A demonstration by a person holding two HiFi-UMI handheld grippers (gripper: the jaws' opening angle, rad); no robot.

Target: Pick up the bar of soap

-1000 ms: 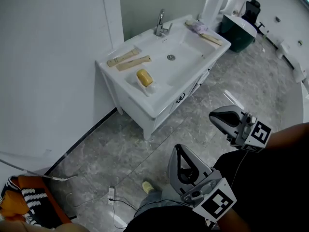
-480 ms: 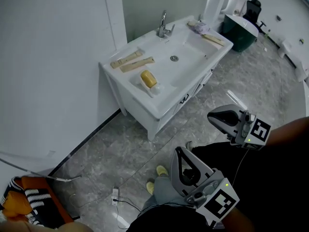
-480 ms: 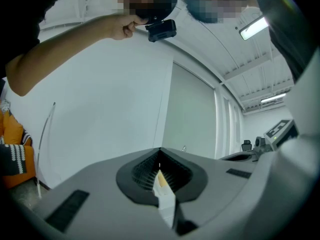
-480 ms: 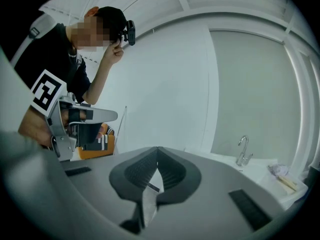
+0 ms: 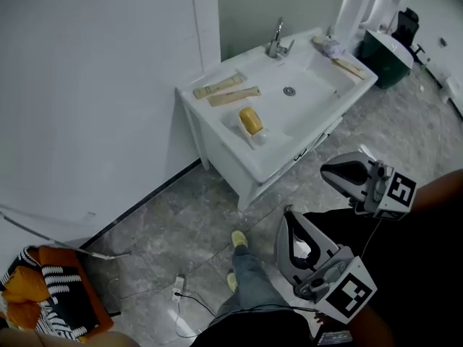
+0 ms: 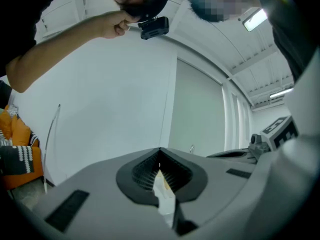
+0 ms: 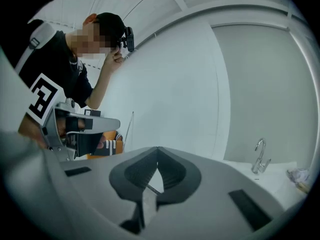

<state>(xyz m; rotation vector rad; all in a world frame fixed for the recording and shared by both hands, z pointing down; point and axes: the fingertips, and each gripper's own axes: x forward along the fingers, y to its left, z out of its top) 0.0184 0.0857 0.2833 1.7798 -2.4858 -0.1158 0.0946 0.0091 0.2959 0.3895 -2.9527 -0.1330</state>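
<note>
Both pairs of jaws are shut with nothing in them, left gripper [image 5: 289,212] and right gripper [image 5: 324,173] alike, as a second ago. Soap [image 5: 250,119] lies on the sink [image 5: 230,140] ledge, well ahead and left of them, slightly nearer than before.

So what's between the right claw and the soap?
In the head view, only bare floor and the front edge of the vanity separate the right claw from the bar of soap.
</note>
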